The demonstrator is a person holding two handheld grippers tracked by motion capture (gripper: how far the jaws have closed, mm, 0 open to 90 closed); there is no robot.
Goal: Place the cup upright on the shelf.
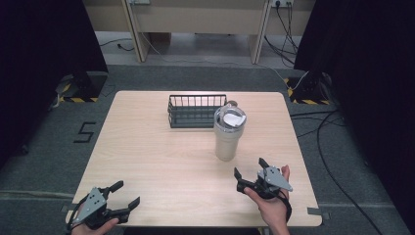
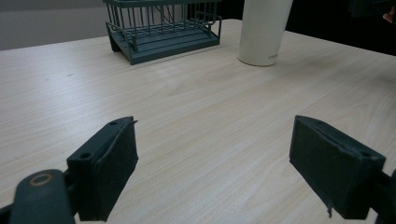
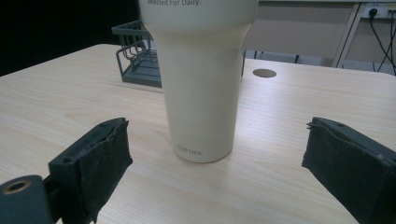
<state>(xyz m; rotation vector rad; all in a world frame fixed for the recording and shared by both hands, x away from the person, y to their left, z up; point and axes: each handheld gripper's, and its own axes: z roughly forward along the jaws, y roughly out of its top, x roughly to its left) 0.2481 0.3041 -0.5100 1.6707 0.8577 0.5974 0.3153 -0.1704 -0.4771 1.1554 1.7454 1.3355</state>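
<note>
A tall cream tumbler [image 1: 228, 133] with a clear lid stands upright on the wooden table [image 1: 147, 156], right of centre. Behind it to the left sits a dark wire basket [image 1: 195, 110]. My right gripper [image 1: 250, 169] is open just in front of the tumbler, its jaws wide apart and pointed at it. In the right gripper view the tumbler [image 3: 203, 79] rises between the two pads, a short way ahead of the gripper [image 3: 215, 163]. My left gripper [image 1: 126, 193] rests open at the table's front left corner. From the left gripper [image 2: 212, 158] the basket [image 2: 161, 28] and tumbler [image 2: 264, 30] lie far off.
A small round grommet [image 3: 264, 73] is set in the table behind the tumbler. Dark curtains stand at both sides, with cables on the floor to the right. Bare tabletop stretches between the two grippers.
</note>
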